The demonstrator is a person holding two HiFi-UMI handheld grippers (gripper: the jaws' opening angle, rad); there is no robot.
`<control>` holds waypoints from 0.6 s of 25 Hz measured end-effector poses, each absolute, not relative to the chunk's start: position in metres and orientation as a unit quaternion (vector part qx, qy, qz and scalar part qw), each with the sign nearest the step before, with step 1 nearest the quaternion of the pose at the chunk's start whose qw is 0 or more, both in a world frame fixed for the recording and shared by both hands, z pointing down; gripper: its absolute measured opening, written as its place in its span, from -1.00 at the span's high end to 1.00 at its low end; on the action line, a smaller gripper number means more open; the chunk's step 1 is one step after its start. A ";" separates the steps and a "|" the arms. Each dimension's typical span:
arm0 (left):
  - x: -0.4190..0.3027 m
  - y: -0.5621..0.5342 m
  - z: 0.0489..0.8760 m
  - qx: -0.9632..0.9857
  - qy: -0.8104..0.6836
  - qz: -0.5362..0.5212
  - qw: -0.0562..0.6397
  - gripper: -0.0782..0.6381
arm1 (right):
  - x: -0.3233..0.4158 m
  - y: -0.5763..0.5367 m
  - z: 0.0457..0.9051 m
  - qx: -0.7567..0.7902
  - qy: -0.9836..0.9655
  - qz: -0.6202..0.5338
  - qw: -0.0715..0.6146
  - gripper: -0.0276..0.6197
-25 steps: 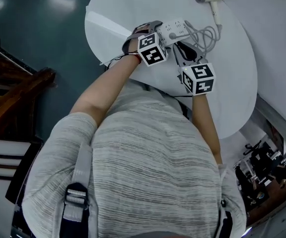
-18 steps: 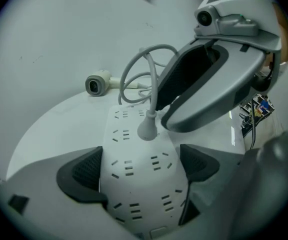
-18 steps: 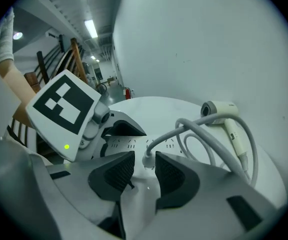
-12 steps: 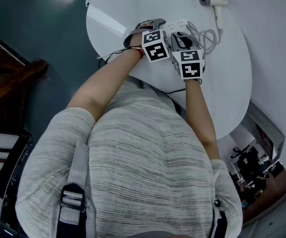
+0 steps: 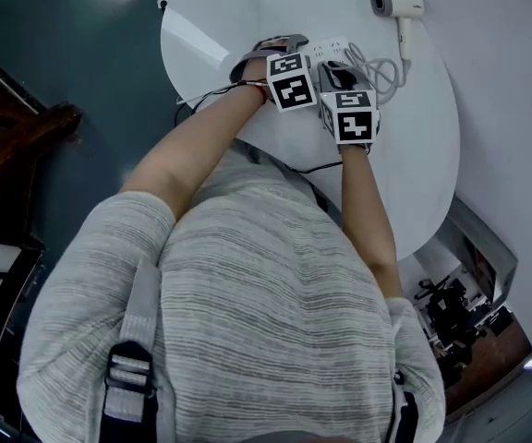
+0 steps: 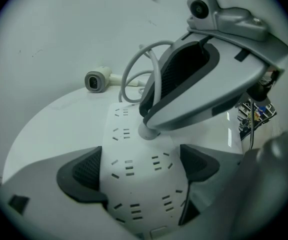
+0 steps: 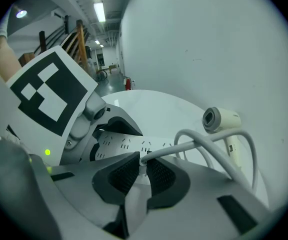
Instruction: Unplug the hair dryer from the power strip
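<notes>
The right gripper (image 7: 141, 175) is closing on the hair dryer's plug (image 7: 143, 160). The white plug sits between the dark ribbed pads (image 7: 120, 176), and both pads look pressed against its sides. The plug stands seated in the power strip (image 7: 121, 145), in a socket near the strip's middle. In the left gripper view the same gripper (image 6: 151, 126) reaches down over the strip from above, its tips at the plug (image 6: 146, 132).

The left gripper (image 6: 140, 166) is clamped across the power strip (image 6: 134, 184), one pad on each long side. It grips the end of the strip nearest its own camera, on the near side of the plugged socket. In the head view the left gripper (image 5: 280, 52) meets the left end of the strip (image 5: 326, 49), and the right gripper (image 5: 340, 72) comes onto it just beside.

The grey cord (image 7: 209, 141) rises from the plug and loops on the far side of the strip. In the head view its coils (image 5: 381, 67) lie just to the right of the strip.

The hair dryer (image 5: 395, 5) lies well beyond the strip, apart from it, with its nozzle turned toward the grippers (image 6: 96, 80). It is cream-white, and its handle (image 7: 231, 149) runs back toward the cord loops.

The strip, cord and dryer all rest on a round white table (image 5: 414, 164), which stands against a white wall (image 7: 209, 44). The strip sits on the part of the table nearest the person.
</notes>
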State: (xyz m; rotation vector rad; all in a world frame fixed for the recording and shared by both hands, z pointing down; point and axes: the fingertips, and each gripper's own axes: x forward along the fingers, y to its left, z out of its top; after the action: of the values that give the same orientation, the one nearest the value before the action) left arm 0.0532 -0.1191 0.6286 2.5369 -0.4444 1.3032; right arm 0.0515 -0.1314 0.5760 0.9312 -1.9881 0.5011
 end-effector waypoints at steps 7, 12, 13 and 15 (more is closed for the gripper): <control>0.054 -0.118 0.630 0.867 -0.142 0.457 0.138 -0.54 | 0.052 -0.128 0.571 0.374 -0.787 0.220 0.440 0.75; 0.054 -0.118 0.630 0.866 -0.142 0.458 0.138 -0.54 | 0.053 -0.125 0.571 0.375 -0.782 0.218 0.448 0.76; 0.054 -0.118 0.630 0.866 -0.142 0.458 0.138 -0.54 | 0.053 -0.125 0.570 0.376 -0.782 0.219 0.447 0.76; 0.055 -0.118 0.630 0.866 -0.143 0.458 0.139 -0.54 | 0.052 -0.129 0.555 0.385 -0.791 0.213 0.425 0.76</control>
State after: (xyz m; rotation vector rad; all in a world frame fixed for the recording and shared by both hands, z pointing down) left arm 0.0548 -0.1184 0.6303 2.5043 -0.4135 1.3252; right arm 0.0520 -0.1294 0.5552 0.9633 -1.9776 0.5324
